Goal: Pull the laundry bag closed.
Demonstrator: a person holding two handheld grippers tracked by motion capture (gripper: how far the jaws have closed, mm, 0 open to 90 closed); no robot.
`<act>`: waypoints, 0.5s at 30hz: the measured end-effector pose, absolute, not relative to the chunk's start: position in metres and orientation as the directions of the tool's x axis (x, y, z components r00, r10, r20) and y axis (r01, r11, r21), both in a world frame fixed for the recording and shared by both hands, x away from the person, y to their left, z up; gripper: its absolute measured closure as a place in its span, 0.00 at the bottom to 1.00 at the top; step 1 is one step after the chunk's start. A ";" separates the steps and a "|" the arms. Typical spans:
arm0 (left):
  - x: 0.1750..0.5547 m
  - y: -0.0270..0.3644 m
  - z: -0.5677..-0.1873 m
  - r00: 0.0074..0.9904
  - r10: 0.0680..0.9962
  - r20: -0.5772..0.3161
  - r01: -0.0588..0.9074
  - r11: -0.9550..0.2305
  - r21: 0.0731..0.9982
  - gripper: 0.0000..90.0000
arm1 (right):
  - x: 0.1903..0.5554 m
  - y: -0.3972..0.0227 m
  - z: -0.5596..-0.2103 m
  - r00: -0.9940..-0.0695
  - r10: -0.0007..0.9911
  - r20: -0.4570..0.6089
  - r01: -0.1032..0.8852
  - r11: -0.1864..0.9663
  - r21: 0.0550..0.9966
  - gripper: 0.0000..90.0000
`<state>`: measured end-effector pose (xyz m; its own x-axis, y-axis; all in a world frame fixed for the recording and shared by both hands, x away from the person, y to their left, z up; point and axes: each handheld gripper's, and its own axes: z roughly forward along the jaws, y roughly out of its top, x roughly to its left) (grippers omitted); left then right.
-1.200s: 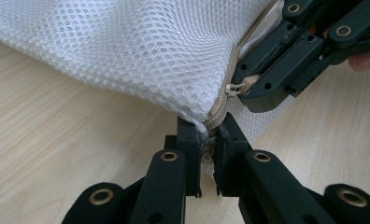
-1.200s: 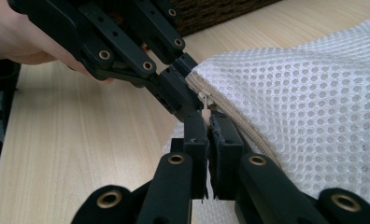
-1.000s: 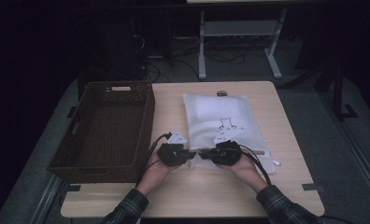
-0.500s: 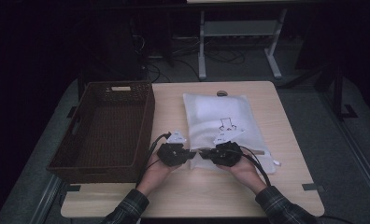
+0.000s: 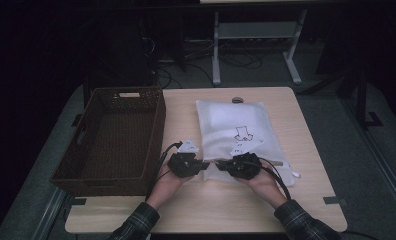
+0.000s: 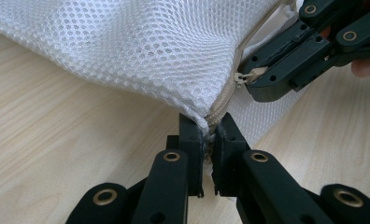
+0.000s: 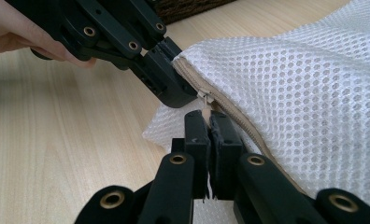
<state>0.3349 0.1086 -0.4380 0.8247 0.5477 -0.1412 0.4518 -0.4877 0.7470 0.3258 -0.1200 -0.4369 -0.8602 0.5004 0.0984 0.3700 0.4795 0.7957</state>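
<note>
Both grippers are clamped on the mesh bag (image 5: 241, 137): left gripper (image 6: 206, 140) pinches the zipper's corner end, right gripper (image 7: 210, 133) holds the zipper pull (image 7: 204, 97) just beside it — zipper (image 7: 239, 119) runs rightward, away from my left.

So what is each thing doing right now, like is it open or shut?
Mesh bag: lying flat on the table, zipper shut.
Basket: empty, upright.
Left hand-held gripper: shut on the bag's zipper end.
Right hand-held gripper: shut on the zipper pull.
</note>
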 end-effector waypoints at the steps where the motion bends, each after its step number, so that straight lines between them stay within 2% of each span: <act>1: 0.334 0.108 -0.438 0.825 0.549 -0.134 0.450 -0.496 0.743 0.93 | 0.326 -0.120 -0.437 -0.860 0.501 0.098 0.371 0.481 0.795 0.96; 6: 0.334 0.108 -0.437 0.820 0.559 -0.125 0.452 -0.497 0.741 0.93 | 0.326 -0.120 -0.438 -0.859 0.503 0.099 0.373 0.481 0.793 0.96; 8: 0.336 0.112 -0.438 0.808 0.565 -0.167 0.479 -0.466 0.744 0.93 | 0.328 -0.124 -0.439 -0.849 0.518 0.104 0.387 0.476 0.790 0.96; 15: 0.334 0.110 -0.437 0.805 0.571 -0.157 0.478 -0.471 0.741 0.93 | 0.326 -0.127 -0.439 -0.845 0.525 0.098 0.388 0.477 0.789 0.96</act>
